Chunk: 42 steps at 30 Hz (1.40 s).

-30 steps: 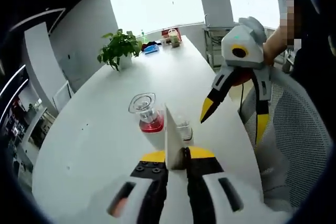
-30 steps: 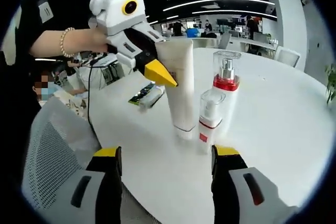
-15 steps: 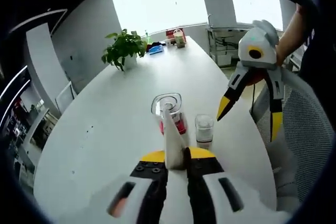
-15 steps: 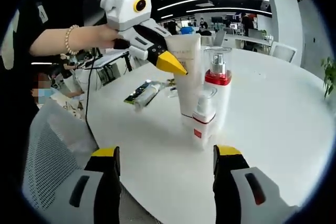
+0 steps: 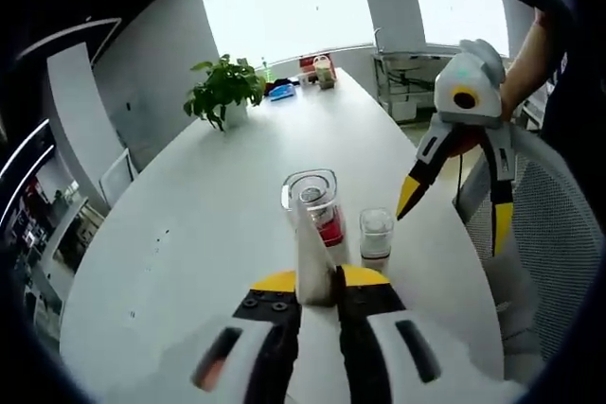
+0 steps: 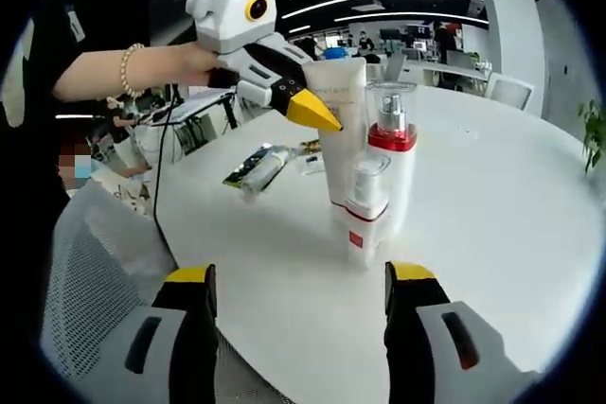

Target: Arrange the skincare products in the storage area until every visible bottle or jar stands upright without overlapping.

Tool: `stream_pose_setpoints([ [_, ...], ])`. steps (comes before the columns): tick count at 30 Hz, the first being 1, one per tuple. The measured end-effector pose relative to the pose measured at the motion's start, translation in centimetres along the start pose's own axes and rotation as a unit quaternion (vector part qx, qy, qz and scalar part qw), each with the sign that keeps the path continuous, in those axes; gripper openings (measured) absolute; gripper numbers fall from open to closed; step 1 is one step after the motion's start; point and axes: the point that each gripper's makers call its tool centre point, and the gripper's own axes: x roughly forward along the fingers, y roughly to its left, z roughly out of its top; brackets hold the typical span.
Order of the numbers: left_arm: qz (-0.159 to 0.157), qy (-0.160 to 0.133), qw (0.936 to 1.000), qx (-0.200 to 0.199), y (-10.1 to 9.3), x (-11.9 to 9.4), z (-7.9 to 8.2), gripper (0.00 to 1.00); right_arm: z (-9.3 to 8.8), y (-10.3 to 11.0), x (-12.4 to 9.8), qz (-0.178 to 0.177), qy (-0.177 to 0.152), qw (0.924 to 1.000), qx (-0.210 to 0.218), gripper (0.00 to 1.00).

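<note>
We see the left gripper [image 5: 317,290] clenched on the top edge of a white tube [image 6: 338,130], which stands upright on the white table [image 6: 492,196]; in the right gripper view the same left gripper [image 6: 317,120] comes in from the left, its yellow tips pinching the tube near the top. Just in front of the tube, toward the right gripper, stands a tall clear bottle with a red collar [image 6: 391,153], and nearest of the three is a small clear bottle with a red label [image 6: 365,210]; both are upright and stand close together, and we cannot tell whether they touch. In the left gripper view the tall bottle [image 5: 314,210] and the small bottle [image 5: 376,237] appear just beyond the tube [image 5: 311,262]. The right gripper [image 6: 298,290] hovers near the table edge with its jaws spread wide, grasping nothing. A flat dark packet [image 6: 258,169] lies on the table left of the tube. A potted plant [image 5: 222,90] stands far along the table.
</note>
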Motion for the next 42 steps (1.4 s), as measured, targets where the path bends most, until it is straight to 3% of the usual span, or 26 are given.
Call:
stream_pose_setpoints([
  [11,0.002,0.01,0.9999,-0.012,-0.1,0.1,-0.7,0.28,-0.1,-0.1,0.0,-0.001,0.0,1.0,0.002,0.72],
  [15,0.003,0.015,0.9997,-0.021,0.0,0.0,-1.3,0.4,-0.1,-0.1,0.1,0.0,0.001,1.0,0.002,0.72],
  [18,0.007,0.014,0.9994,-0.031,-0.1,-0.4,-1.6,0.41,-0.1,-0.1,0.1,0.0,0.002,1.0,0.0,0.72],
  [27,0.03,0.035,0.9965,-0.069,-0.8,-2.0,-3.5,0.57,0.0,0.2,0.1,-0.001,0.004,1.0,-0.008,0.74],
  [42,0.087,0.04,0.9818,-0.164,-2.9,-5.6,-6.0,0.74,0.2,0.3,0.1,0.0,-0.001,0.9999,-0.011,0.78],
])
